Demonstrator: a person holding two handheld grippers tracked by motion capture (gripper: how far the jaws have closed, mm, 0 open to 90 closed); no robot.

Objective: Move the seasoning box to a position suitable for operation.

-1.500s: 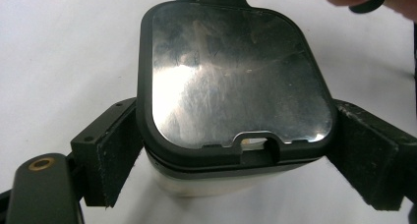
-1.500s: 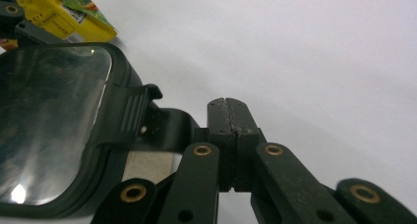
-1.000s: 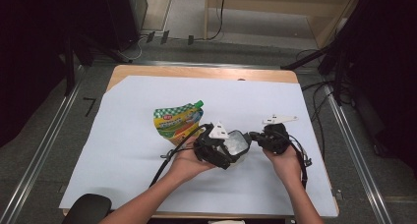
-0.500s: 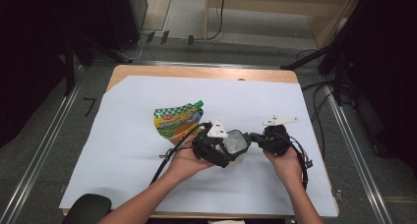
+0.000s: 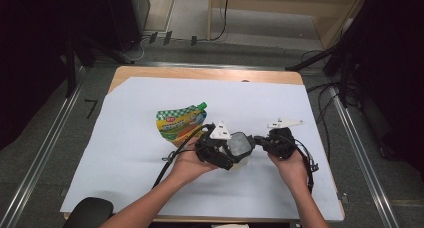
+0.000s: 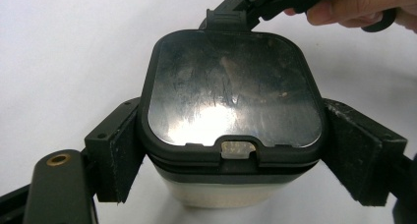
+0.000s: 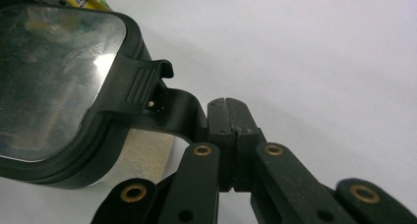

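A small square container with a black-rimmed, shiny clear lid stands on the white sheet near the table's front. My left gripper is shut on it, one pad pressing each side just under the lid. My right gripper comes in from the right with its jaws shut together. In the right gripper view its tips rest against the lid's ribbed black latch, with nothing between the jaws. In the left gripper view the right gripper sits at the lid's far edge.
A green and yellow spouted pouch lies flat just left of and behind the container. The white sheet covers most of the wooden table. A cable trails from the left gripper toward the front edge.
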